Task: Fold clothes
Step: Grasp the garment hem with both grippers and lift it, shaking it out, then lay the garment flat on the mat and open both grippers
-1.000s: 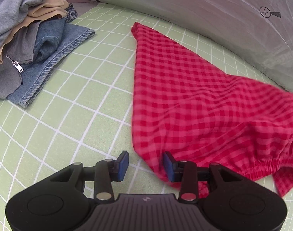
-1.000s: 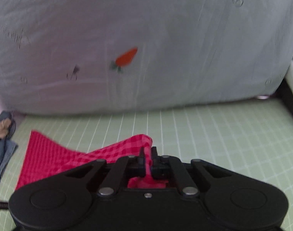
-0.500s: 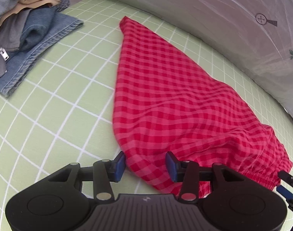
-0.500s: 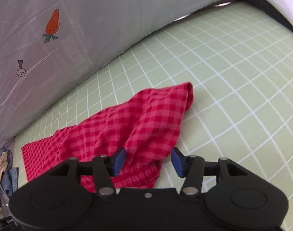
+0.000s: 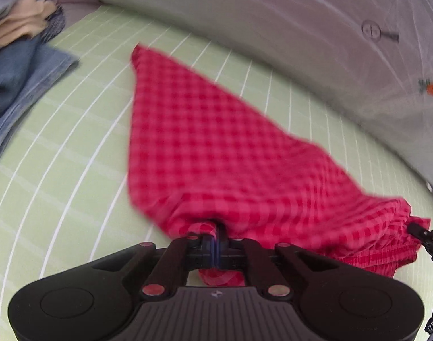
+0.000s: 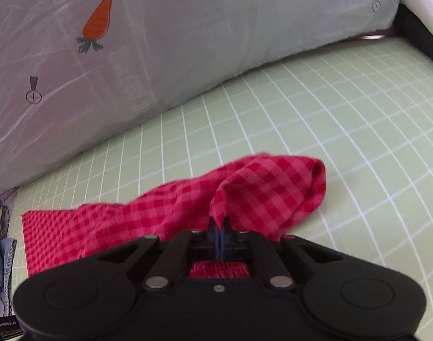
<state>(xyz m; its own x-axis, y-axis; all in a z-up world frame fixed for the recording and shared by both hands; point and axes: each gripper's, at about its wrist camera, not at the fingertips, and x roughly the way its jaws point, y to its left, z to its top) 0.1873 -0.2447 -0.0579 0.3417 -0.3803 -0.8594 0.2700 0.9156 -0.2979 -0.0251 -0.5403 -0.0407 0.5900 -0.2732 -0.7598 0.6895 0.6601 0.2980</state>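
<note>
A red checked garment (image 5: 216,153) lies spread on the green grid mat (image 5: 74,147), its far corner pointing toward the pile of clothes. My left gripper (image 5: 215,234) is shut on a bunched fold at the garment's near edge. The right gripper (image 6: 219,228) is shut on the other end of the same red checked garment (image 6: 259,196), near its elastic band, where the cloth rises in a rounded hump. The tip of the right gripper (image 5: 424,234) shows at the right edge of the left wrist view, against the cloth.
A pile of clothes with blue denim (image 5: 20,85), beige and grey pieces sits at the mat's left end, also seen as denim (image 6: 1,258) in the right wrist view. A pale sheet with a carrot print (image 6: 97,20) rises behind the green grid mat (image 6: 344,142).
Both grippers were open around the garment's edge half a second ago and have now shut on it. The left gripper slid right along the hem; the right gripper sank toward the cloth.
</note>
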